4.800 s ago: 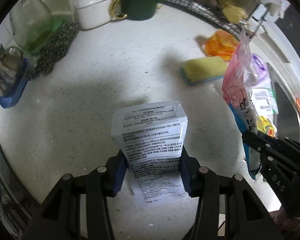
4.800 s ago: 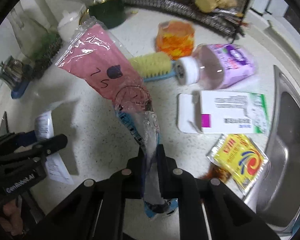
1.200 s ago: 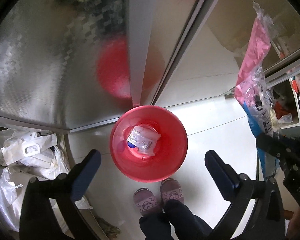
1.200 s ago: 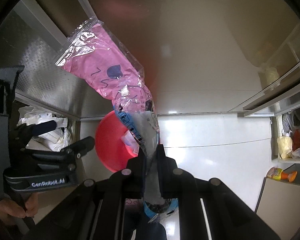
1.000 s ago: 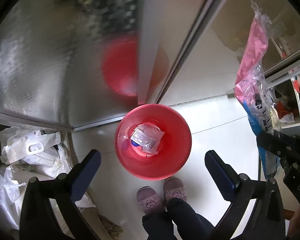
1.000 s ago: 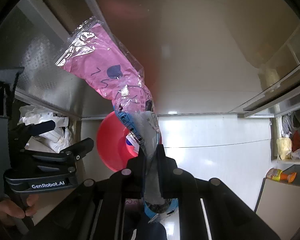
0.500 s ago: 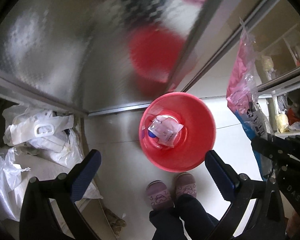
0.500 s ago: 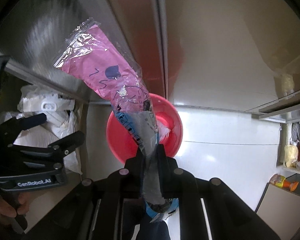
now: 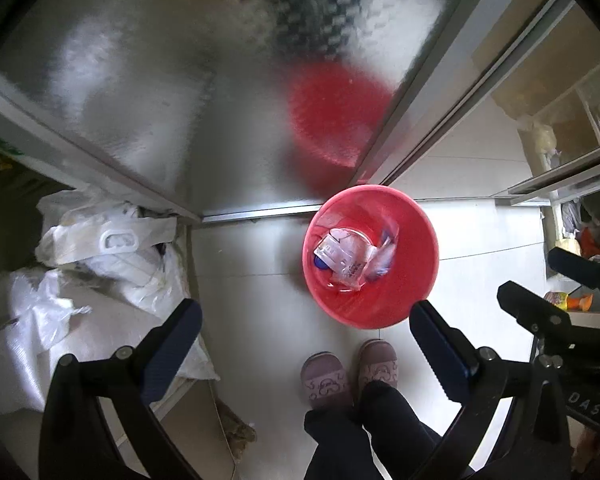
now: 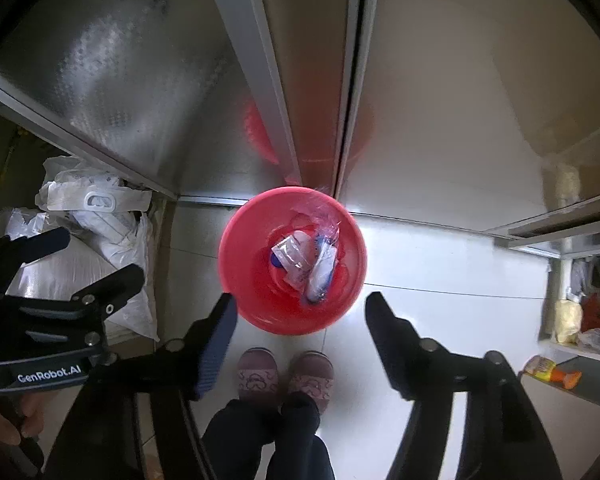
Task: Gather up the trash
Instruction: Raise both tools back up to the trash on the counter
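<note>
Both your left gripper (image 9: 306, 320) and right gripper (image 10: 298, 310) gape wide and empty, while the trash (image 10: 306, 260) (crumpled clear wrappers) lies inside the red bin (image 10: 244, 280) at frame centre.

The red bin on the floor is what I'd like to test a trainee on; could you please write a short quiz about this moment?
1. True or false: the right hand-held gripper is shut on a wrapper.
2. Multiple choice: where does the trash lie? A) on the floor tiles B) inside the red bin C) on the white sacks
3. Fill in: the left hand-held gripper is open and holds ____.

Key:
1. False; its jaws stand wide apart and hold nothing.
2. B; the wrappers rest at the bottom of the bin.
3. Nothing.
</note>
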